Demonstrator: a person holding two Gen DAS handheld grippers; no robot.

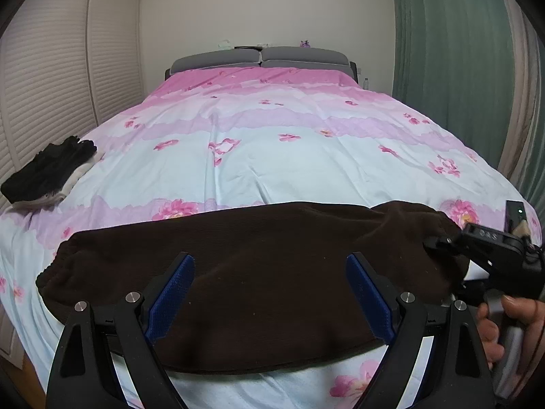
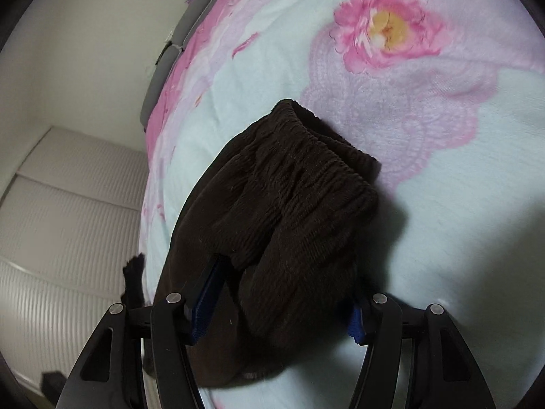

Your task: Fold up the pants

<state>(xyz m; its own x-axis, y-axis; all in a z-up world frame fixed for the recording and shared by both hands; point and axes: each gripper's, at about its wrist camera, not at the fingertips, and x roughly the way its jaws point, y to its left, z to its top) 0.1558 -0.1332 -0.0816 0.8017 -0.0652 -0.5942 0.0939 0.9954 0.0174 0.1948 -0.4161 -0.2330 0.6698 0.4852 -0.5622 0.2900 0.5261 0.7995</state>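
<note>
My brown pants (image 1: pixel 259 272) lie folded lengthwise across the foot of the floral duvet (image 1: pixel 272 156). My left gripper (image 1: pixel 270 293) hovers wide open above them. My right gripper (image 2: pixel 282 293) straddles the bunched elastic waistband (image 2: pixel 316 170), jaws apart; whether it grips, I cannot tell.

Floral duvet (image 1: pixel 272 156), black clothes pile (image 1: pixel 51 173)
</note>
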